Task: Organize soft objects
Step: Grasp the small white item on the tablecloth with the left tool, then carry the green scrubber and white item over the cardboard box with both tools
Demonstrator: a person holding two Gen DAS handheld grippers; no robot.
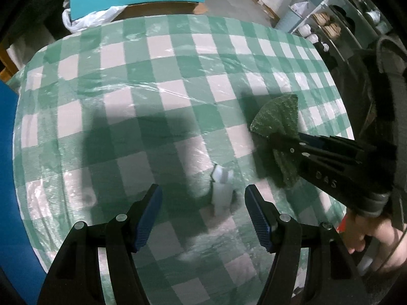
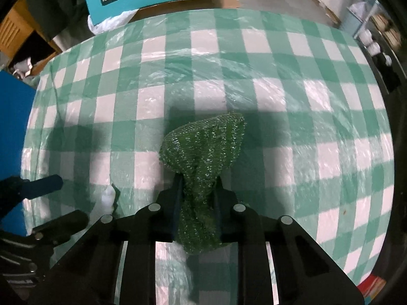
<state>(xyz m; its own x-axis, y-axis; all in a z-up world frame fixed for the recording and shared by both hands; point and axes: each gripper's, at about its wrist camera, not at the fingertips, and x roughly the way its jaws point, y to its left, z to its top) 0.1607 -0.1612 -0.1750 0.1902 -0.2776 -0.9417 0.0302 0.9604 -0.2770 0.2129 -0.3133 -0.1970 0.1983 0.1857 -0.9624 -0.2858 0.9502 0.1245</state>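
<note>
Two close wrist views steeply down onto one checked tablecloth (image 1: 178,81).

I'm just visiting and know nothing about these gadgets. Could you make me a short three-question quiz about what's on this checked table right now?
1. True or false: the right gripper is shut on the green mesh cloth.
2. What lies ahead of the open left gripper? A) a small white object B) a red cup C) a metal spoon
3. Fill in: the tablecloth is checked green and ____.

Key
1. True: its pads pinch the cloth at its middle, so it bunches like a bow.
2. A: the small white object sits on the cloth between the fingers' line, untouched.
3. White.
</note>
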